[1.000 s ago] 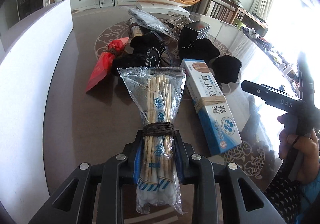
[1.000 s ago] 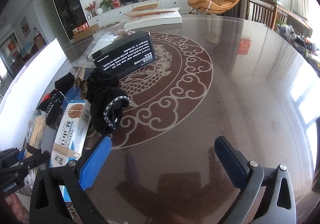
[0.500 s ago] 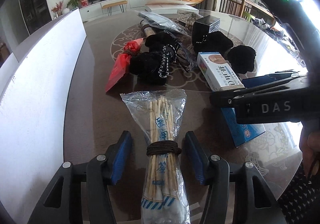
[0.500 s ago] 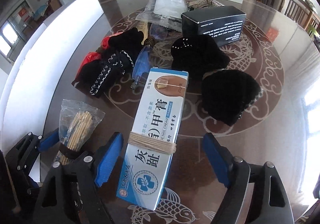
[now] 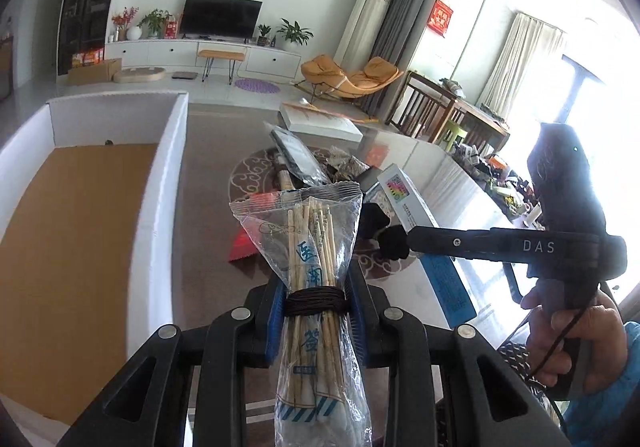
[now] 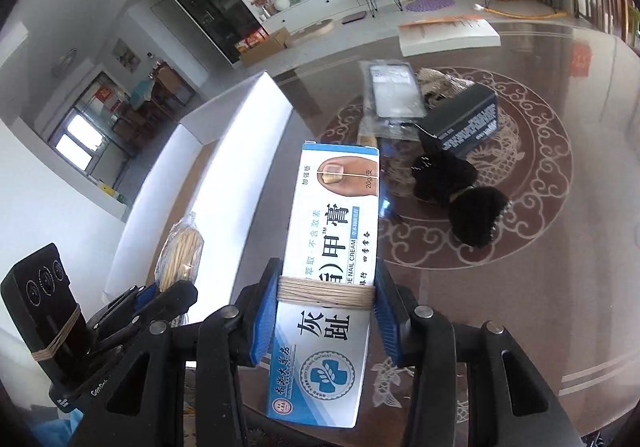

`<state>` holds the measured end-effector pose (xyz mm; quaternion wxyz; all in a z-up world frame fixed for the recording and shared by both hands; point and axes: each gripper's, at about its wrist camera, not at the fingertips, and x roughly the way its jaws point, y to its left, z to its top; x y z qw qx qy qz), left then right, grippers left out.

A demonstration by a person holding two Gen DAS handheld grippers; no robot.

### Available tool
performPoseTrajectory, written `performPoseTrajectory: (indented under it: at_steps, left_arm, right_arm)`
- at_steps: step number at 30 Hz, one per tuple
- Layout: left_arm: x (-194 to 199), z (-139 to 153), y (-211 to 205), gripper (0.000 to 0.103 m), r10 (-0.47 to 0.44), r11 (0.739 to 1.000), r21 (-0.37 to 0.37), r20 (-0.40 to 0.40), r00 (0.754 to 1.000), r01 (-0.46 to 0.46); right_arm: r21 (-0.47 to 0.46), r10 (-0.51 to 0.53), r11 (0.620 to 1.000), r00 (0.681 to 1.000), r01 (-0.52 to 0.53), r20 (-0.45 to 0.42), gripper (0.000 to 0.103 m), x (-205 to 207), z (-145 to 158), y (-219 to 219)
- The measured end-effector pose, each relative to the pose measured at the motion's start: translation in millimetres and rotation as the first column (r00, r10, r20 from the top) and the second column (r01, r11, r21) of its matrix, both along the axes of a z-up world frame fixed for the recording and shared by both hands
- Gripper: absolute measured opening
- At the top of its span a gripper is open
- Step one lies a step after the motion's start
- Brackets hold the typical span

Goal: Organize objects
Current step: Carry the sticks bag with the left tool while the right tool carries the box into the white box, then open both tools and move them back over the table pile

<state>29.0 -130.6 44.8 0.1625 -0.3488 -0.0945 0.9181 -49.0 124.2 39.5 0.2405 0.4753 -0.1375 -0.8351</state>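
Pinching a clear plastic packet of wooden sticks at its dark thread binding, the left gripper holds it above the brown glass-topped table, right of the white-walled cardboard box. From the right wrist, the right gripper, jaws closing, clamps a white-and-blue nail cream carton at its twine band, right of that box.

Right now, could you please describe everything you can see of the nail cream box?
The nail cream box is a long white and blue carton printed with a toenail photo, Chinese lettering and a round blue emblem. Tan string is wound around its middle. The right gripper is closing on it there, blue pads against both sides, holding it above the table.
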Motion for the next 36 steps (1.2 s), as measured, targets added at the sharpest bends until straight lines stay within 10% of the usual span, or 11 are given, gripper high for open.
performPoseTrajectory:
  at_steps: [8,18,19,21,24,30,36]
  left_arm:
    - [10,21,-104,0.028,0.240,0.967,-0.086,-0.026,0.970,-0.242]
    - [-5,-22,-197,0.031,0.496,0.852,-0.235,0.068,0.866,-0.469]
    - [-7,-28,-203,0.035,0.517,0.839,-0.253,0.095,0.850,-0.482]
    - [-8,-37,-212,0.075,0.557,0.815,-0.271,0.127,0.821,-0.512]
    - [0,-37,-217,0.083,0.586,0.797,-0.254,0.099,0.805,-0.549]
    - [-2,-17,-187,0.084,0.556,0.816,-0.207,0.024,0.831,-0.540]
    - [-6,15,-97,0.084,0.331,0.930,-0.151,-0.055,0.942,-0.336]
  right_arm:
    - [0.013,0.205,0.979,0.975,-0.204,-0.084,0.044,8,36,-115]
    - [0.088,0.429,0.902,0.901,-0.422,-0.068,0.046,5,22,-265]
    - [0.112,0.441,0.894,0.896,-0.434,-0.048,0.047,3,14,-275]
    - [0.151,0.454,0.881,0.891,-0.448,-0.012,0.071,-2,-1,-288]
    - [0.146,0.439,0.892,0.897,-0.428,-0.051,0.076,-3,-3,-278]
    - [0.222,0.291,0.944,0.931,-0.243,-0.219,0.094,-3,9,-205]
    - [0.411,0.031,0.907,0.959,0.092,-0.283,0.100,-4,-28,-91]
